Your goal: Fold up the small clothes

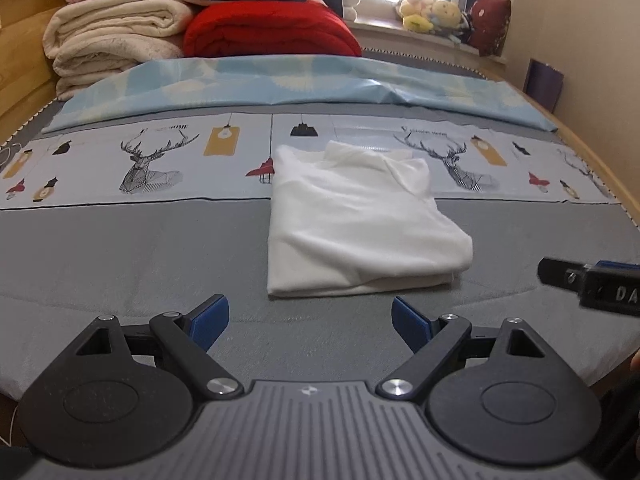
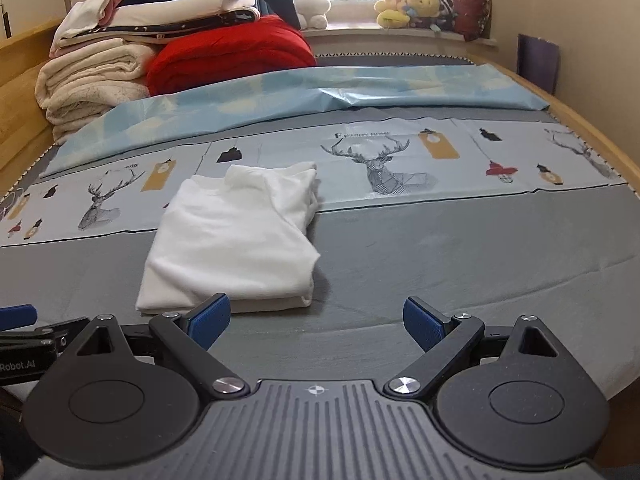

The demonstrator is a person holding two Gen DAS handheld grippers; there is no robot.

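A white garment (image 1: 360, 220) lies folded into a neat rectangle on the grey bed sheet (image 1: 140, 248), its collar end pointing toward twelve o'clock and resting on the printed strip with the stag drawings (image 1: 152, 164). Seen from the left gripper (image 1: 310, 320), the garment sits just ahead at about one o'clock; from the right gripper (image 2: 316, 322) it lies at about eleven o'clock, so the folded piece is between the two tools and a little beyond them. Both pairs of tongs stand spread wide, their blue pads (image 1: 210, 322) well apart with nothing between them, and neither touches the cloth, though in the right wrist view the left blue pad (image 2: 212, 320) overlaps the garment's near edge in the line of sight. The tip of the right gripper pokes into the left wrist view at three o'clock, and the left one shows at nine o'clock in the right wrist view. Farther up the bed, toward twelve o'clock, a light blue patterned cover (image 1: 280, 88) lies across the mattress, and behind it at eleven o'clock sits a stack of cream blankets (image 1: 112, 40) beside a red quilt (image 1: 272, 32). Soft toys (image 1: 432, 14) line the windowsill at one o'clock.
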